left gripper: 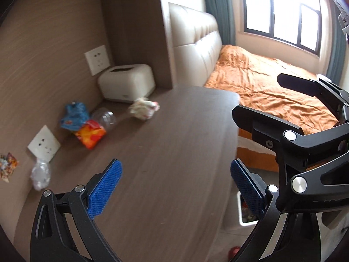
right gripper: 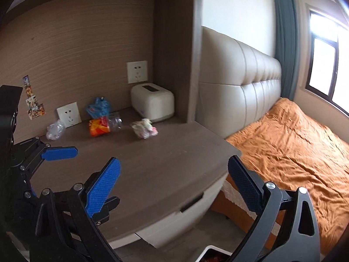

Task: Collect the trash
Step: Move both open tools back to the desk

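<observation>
Trash lies along the back of the brown table (left gripper: 165, 152): a blue wrapper (left gripper: 74, 114), an orange-red packet (left gripper: 90, 135), a clear plastic bottle (left gripper: 104, 118) on its side, a crumpled paper wad (left gripper: 142, 108) and a crumpled clear plastic bag (left gripper: 40, 175). My left gripper (left gripper: 176, 187) hovers open over the table's near part, with nothing between its blue pads. My right gripper (right gripper: 174, 174) is open and empty above the table's front right corner, short of the paper wad (right gripper: 144, 128) and the packet (right gripper: 99, 127). Its black fingers (left gripper: 261, 118) show beside the left gripper.
A white tissue box (left gripper: 126, 83) stands in the back corner under a wall socket (left gripper: 98, 60). A second socket (left gripper: 43, 146) sits behind the plastic bag. A bed with an orange cover (right gripper: 294, 148) lies right of the table. A white bin (left gripper: 246, 218) stands on the floor below the table edge.
</observation>
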Demonstrator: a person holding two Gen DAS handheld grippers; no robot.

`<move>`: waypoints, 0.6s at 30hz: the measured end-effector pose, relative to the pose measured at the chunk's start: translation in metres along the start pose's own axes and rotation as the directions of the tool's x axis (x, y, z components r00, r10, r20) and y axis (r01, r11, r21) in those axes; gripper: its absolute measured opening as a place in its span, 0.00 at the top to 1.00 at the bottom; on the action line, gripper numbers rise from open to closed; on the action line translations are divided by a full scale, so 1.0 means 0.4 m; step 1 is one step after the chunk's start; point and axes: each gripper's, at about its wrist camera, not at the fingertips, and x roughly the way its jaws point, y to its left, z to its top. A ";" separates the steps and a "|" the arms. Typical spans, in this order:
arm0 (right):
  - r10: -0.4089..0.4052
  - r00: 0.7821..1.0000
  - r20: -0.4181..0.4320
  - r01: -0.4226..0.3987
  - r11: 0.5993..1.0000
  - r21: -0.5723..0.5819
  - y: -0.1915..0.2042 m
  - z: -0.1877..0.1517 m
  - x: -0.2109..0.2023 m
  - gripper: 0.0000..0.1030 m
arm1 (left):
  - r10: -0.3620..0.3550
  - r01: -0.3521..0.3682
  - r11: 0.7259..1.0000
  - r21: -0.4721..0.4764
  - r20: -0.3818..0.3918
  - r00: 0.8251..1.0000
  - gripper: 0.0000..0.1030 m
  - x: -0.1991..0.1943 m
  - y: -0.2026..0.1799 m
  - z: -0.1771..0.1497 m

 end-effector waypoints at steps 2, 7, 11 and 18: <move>0.030 1.000 0.009 -0.030 0.999 -0.038 0.061 0.028 0.023 0.05 | 0.053 -0.053 0.998 -0.035 -0.007 0.999 0.05 -0.011 0.081 -0.013; 0.104 0.995 0.011 -0.103 0.992 -0.079 0.191 0.079 0.093 0.05 | 0.162 -0.164 0.981 -0.105 -0.031 0.986 0.05 -0.036 0.285 -0.061; 0.123 0.992 -0.028 -0.125 0.986 -0.110 0.280 0.094 0.176 0.05 | 0.232 -0.238 0.959 -0.151 -0.059 0.971 0.05 -0.020 0.417 -0.094; 0.084 0.988 -0.127 -0.094 0.993 -0.073 0.394 0.087 0.348 0.05 | 0.311 -0.331 0.925 -0.188 -0.130 0.941 0.05 0.053 0.578 -0.131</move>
